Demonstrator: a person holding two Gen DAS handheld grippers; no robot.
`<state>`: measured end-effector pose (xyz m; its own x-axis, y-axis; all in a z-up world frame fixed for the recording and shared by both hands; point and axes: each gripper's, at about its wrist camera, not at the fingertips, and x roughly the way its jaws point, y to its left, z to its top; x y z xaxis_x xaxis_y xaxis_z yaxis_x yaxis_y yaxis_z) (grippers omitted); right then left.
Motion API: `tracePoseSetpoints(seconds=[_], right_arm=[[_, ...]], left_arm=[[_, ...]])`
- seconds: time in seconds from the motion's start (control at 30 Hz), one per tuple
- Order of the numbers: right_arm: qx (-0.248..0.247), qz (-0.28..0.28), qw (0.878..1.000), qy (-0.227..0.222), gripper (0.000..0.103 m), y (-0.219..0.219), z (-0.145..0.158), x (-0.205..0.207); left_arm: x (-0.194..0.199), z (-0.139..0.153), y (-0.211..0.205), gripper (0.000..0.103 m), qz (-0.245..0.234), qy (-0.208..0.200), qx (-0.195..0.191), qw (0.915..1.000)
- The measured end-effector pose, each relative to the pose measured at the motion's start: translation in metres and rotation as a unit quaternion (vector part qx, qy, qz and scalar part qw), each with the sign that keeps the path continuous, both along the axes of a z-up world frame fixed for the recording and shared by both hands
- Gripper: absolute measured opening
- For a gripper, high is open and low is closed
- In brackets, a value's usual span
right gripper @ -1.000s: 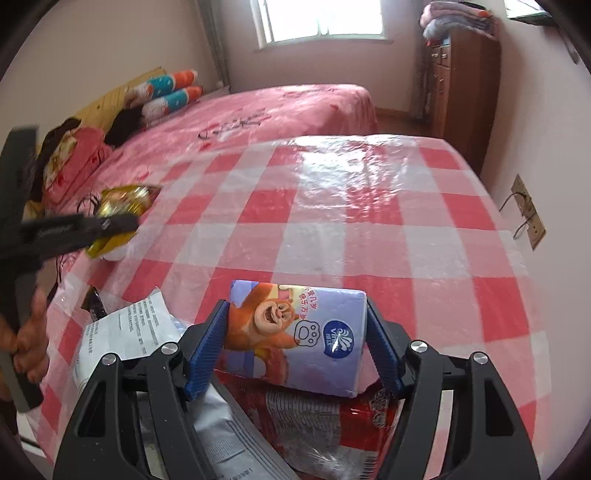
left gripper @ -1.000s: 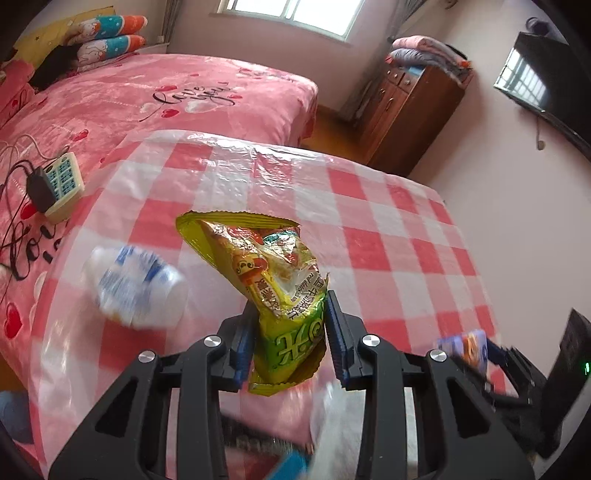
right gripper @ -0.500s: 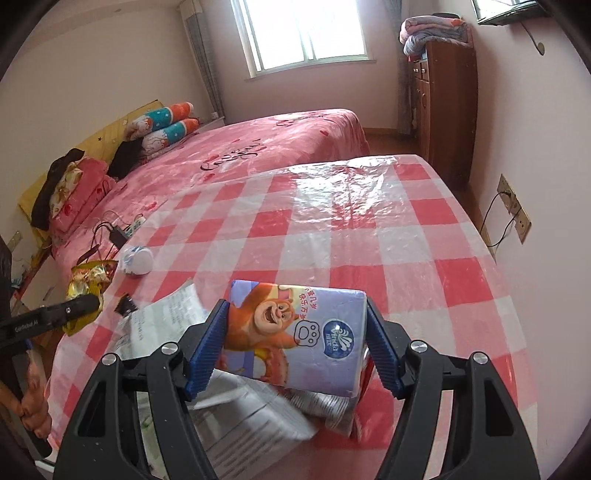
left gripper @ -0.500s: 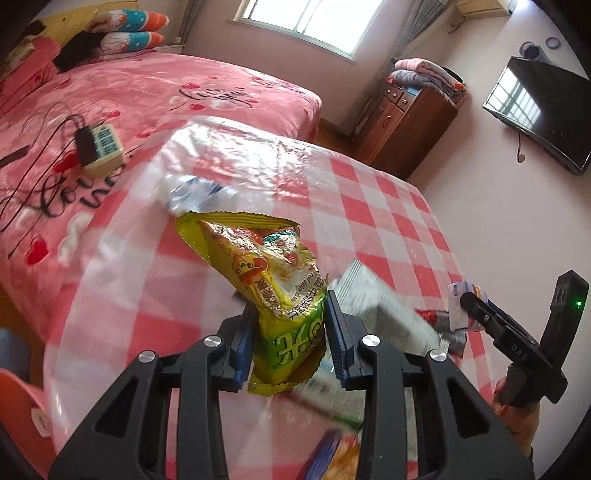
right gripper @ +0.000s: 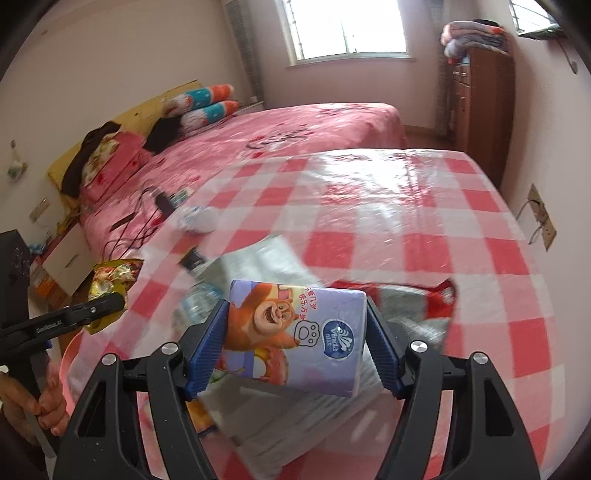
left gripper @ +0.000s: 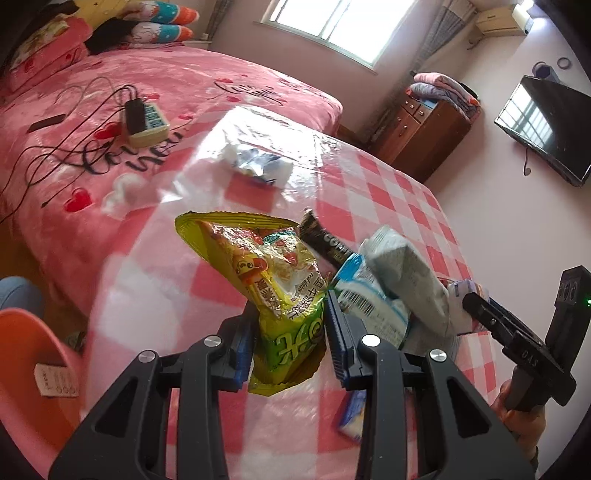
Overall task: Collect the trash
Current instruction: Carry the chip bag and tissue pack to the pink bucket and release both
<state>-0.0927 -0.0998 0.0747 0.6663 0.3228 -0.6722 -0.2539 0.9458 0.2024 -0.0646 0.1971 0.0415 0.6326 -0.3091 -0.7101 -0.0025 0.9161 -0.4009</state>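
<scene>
- Clamping tight, the left gripper point(left gripper: 290, 345) pinches a crinkly yellow-green foil snack bag point(left gripper: 273, 288) above the table edge.
- Right gripper point(right gripper: 295, 350) — jaws wide around a soft purple cartoon-bear tissue pack point(right gripper: 295, 334).
- Left to collect, I'd say: glossy wrappers point(right gripper: 280, 266), a crumpled bottle point(left gripper: 258, 164) on the slick checked tablecloth point(right gripper: 424, 221) — orange bin point(left gripper: 33, 354) nearby.

A table under a red-and-white checked cloth point(right gripper: 424, 221) with a glossy plastic cover stands against the foot of a bed spread with a pink heart-print cover point(left gripper: 92, 122). A power strip point(left gripper: 147, 120) with a black adapter and trailing black cables lies on the bed near its edge beside the table, with bolster pillows point(left gripper: 162, 22) at the head. A wooden cabinet point(left gripper: 424, 129) topped with folded blankets stands under the window point(right gripper: 347, 27), and a television point(left gripper: 546, 129) hangs on the wall.
</scene>
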Motion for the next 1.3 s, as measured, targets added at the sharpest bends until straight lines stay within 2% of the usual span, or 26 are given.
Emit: tracePoseSetpoints(seconds=[0.3,0.5,0.7,1.0,1.07,1.13,1.17,1.23,1.3], right_arm=[[-0.005,0.09,0.996,0.002,0.071,0.071,0.0,-0.033],[-0.015,0.166,0.986,0.005,0.071,0.134,-0.001,-0.054],[-0.029,0.255,0.966,0.01,0.071,0.213,-0.01,-0.073],[-0.041,0.364,0.93,0.004,0.072,0.314,-0.02,-0.097],[-0.042,0.385,0.922,0.006,0.074,0.337,-0.026,-0.101],[-0.041,0.4,0.916,0.012,0.087,0.354,-0.036,-0.102],[-0.043,0.397,0.917,0.011,0.092,0.356,-0.039,-0.101],[-0.037,0.382,0.923,0.021,0.092,0.357,-0.044,-0.096],[-0.016,0.373,0.927,0.033,0.092,0.349,-0.044,-0.089]], left_arm=[[-0.045,-0.004,0.042,0.036,0.038,-0.001,-0.014,0.9992],[-0.081,-0.009,0.083,0.036,0.076,0.001,-0.013,0.9971],[-0.116,-0.024,0.133,0.037,0.125,0.016,-0.009,0.9919],[-0.154,-0.059,0.203,0.037,0.21,0.047,-0.003,0.9766],[-0.156,-0.067,0.214,0.043,0.22,0.06,0.004,0.9736],[-0.16,-0.073,0.225,0.067,0.236,0.069,0.017,0.9692],[-0.162,-0.074,0.229,0.072,0.245,0.068,0.022,0.967],[-0.168,-0.073,0.238,0.08,0.264,0.062,0.029,0.9622],[-0.174,-0.071,0.244,0.083,0.273,0.054,0.034,0.9599]])
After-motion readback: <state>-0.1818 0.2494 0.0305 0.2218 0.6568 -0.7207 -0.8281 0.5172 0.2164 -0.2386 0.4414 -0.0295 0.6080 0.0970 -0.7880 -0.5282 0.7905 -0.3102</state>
